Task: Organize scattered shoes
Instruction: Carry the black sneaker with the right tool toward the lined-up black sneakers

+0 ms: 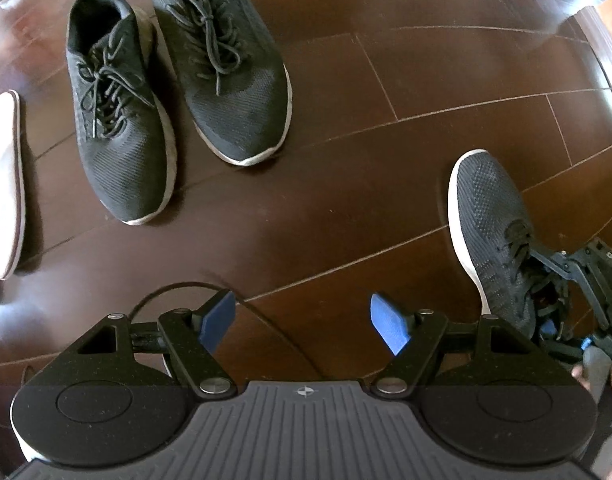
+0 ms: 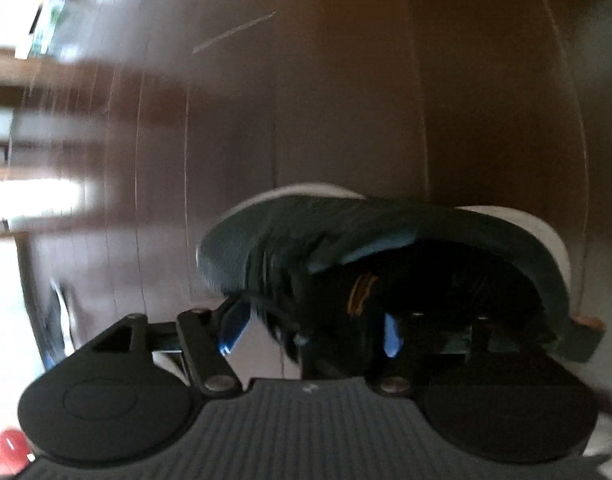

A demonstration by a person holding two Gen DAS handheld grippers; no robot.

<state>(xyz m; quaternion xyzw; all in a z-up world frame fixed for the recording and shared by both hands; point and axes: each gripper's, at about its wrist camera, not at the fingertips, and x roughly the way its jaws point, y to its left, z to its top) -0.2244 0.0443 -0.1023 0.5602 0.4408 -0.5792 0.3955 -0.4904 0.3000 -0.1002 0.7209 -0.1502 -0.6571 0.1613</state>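
Right claw (image 2: 311, 330) clamping sneaker (image 2: 385, 232)

No readable text; only a small round crosshair mark on the left claw (image 1: 302, 320) housing.

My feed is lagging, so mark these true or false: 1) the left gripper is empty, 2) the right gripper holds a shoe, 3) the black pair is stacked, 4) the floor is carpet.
1) The left gripper is open and empty: true.
2) The right gripper grips the grey shoe: true.
3) False: the black pair stands side by side on the floor.
4) False: the floor is dark wood planks.
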